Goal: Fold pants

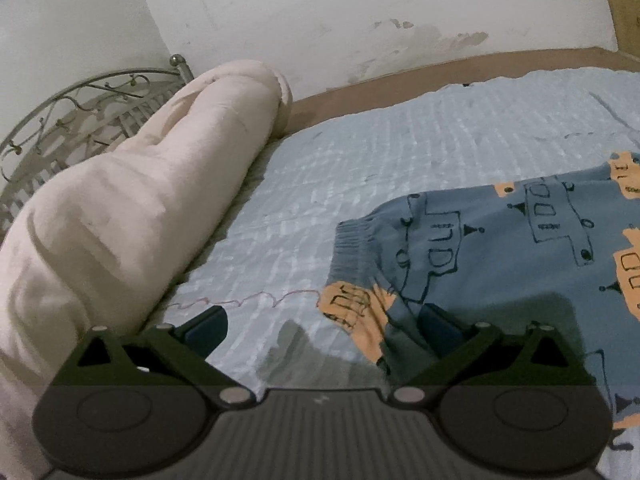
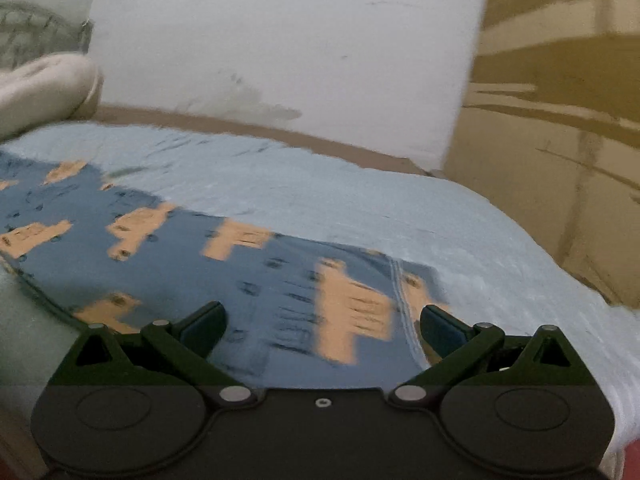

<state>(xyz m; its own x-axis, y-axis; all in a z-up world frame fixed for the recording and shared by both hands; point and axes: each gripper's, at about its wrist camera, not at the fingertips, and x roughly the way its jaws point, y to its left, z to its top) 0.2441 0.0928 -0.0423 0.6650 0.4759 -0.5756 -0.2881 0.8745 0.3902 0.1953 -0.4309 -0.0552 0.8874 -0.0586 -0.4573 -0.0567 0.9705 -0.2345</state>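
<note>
The pants (image 1: 500, 248) lie flat on the bed (image 1: 360, 160), on its pale blue cover, blue w/ orange vehicle prints. In the left wrist view the ribbed cuff (image 1: 350, 248) sits just ahead and to the right of the left hand-held gripper (image 1: 324, 324); the cloth runs off to the right edge, so the long axis goes roughly left-right across the bed, cuff end toward the rolled pink blanket (image 1: 132, 216).

Left hand-held gripper: jaws wide, nothing between the pads. Its right finger (image 1: 440, 326) hangs over the near cuff corner; can't tell if it touches. It points down at a shallow slant.

Right hand-held gripper (image 2: 322, 320): jaws also wide, empty, over the other stretch of the pants (image 2: 200, 264), near a stitched seam (image 2: 404, 304) close to the fabric's right edge. That view is smeared, so detail there is poor. Also tilted shallowly down.

Judgement: both sit at opposite ends of the garment, left nearer the cuff, right nearer the wider end. Next move prob. turns on pinching an end edge and carrying it along the long axis to the other end; the left needs only a short shift right to get the cuff between its jaws.
</note>
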